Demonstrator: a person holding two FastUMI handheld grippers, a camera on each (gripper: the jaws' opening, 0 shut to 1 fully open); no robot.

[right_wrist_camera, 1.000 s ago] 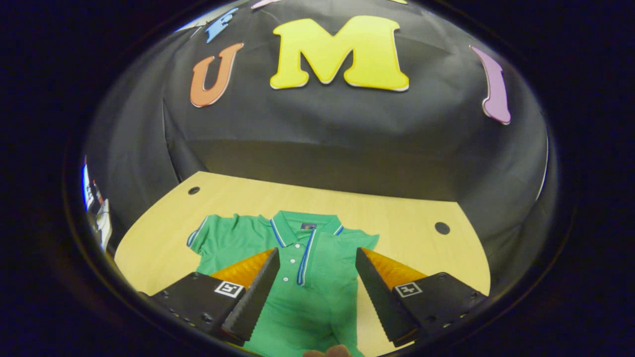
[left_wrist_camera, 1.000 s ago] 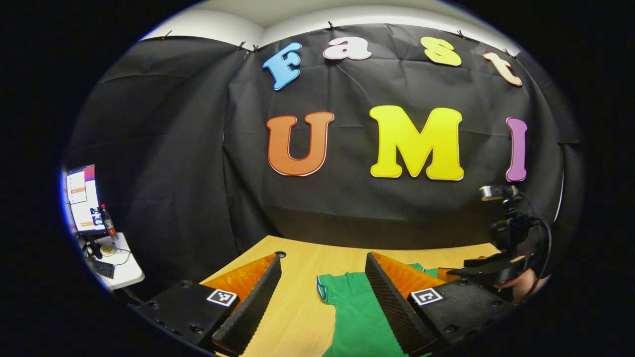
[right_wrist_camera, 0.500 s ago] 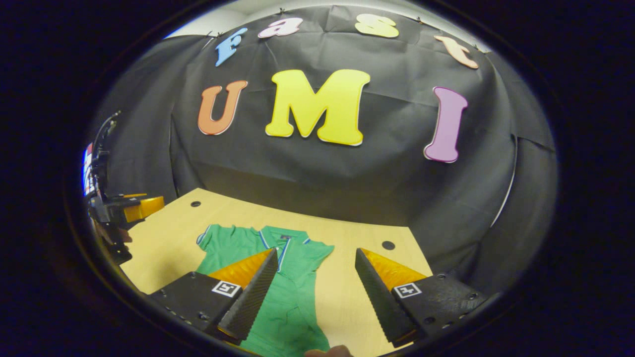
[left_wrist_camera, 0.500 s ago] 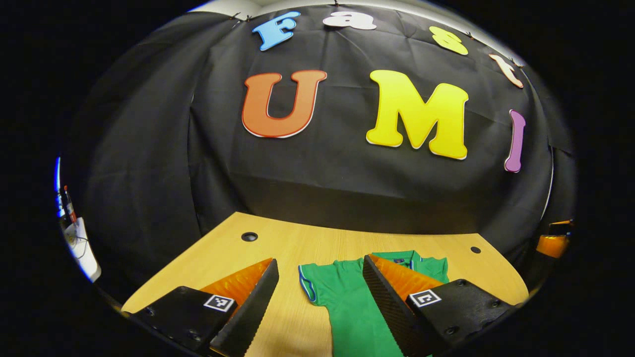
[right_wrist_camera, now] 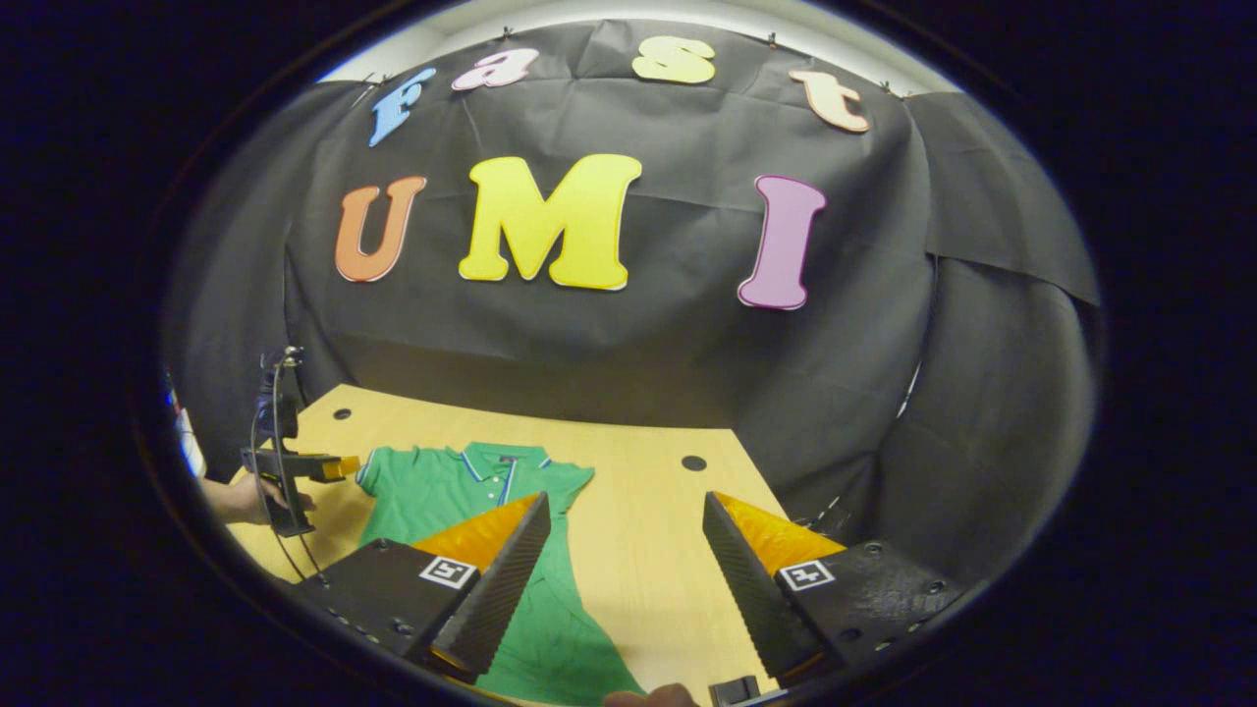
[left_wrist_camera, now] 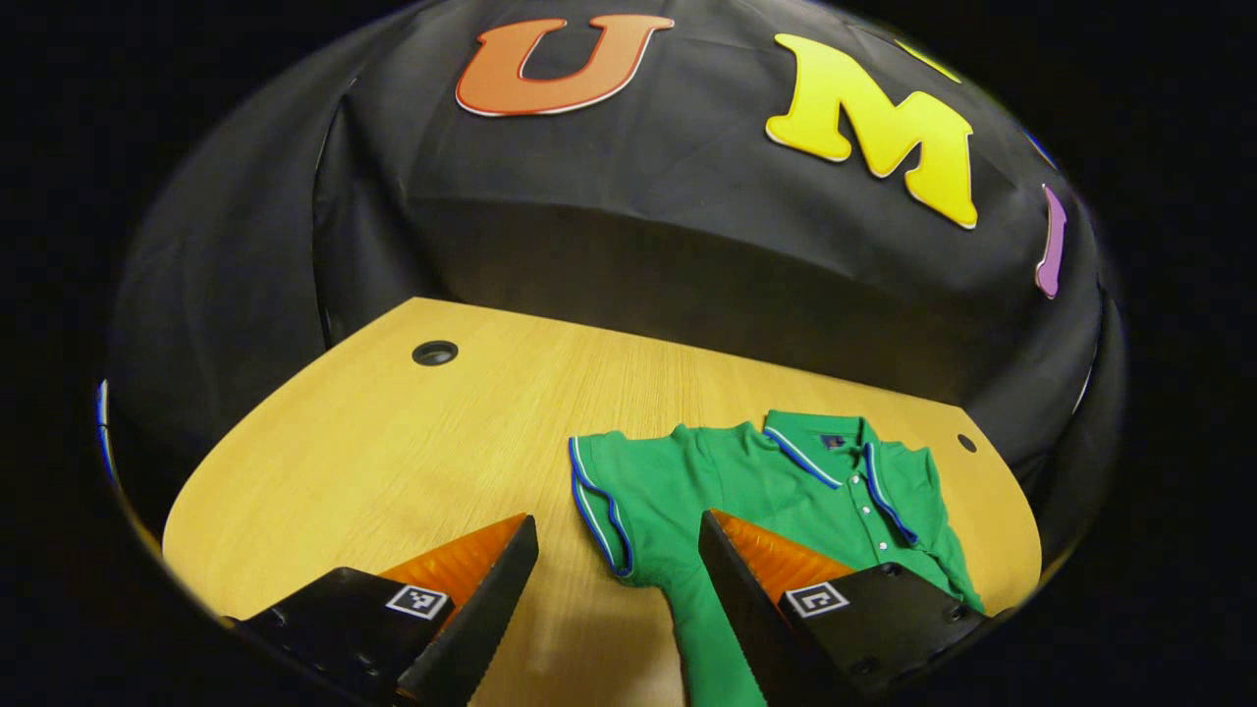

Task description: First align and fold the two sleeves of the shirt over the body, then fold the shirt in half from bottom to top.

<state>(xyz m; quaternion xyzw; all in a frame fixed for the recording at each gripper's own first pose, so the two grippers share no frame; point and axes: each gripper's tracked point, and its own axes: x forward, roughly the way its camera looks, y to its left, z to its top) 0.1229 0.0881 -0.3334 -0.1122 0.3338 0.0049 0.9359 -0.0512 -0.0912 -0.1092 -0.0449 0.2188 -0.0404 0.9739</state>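
Shirt (left_wrist_camera: 776, 491) lies flat on the surface (left_wrist_camera: 393, 442), collar toward the booth wall, long axis running from there back toward the person; neither sleeve is folded yet. Left tongs (left_wrist_camera: 614, 599) gape open, empty, above the surface, with the left sleeve (left_wrist_camera: 604, 501) just ahead in the gap between the fingers, its cuff edge nearest. Right tongs (right_wrist_camera: 619, 579) are also open and empty, aimed at bare surface; the shirt (right_wrist_camera: 462, 491) sits off to their left, right sleeve (right_wrist_camera: 570, 481) near the left finger. Left tongs are the closer pair to a sleeve, so the left sleeve looks like the first pick.
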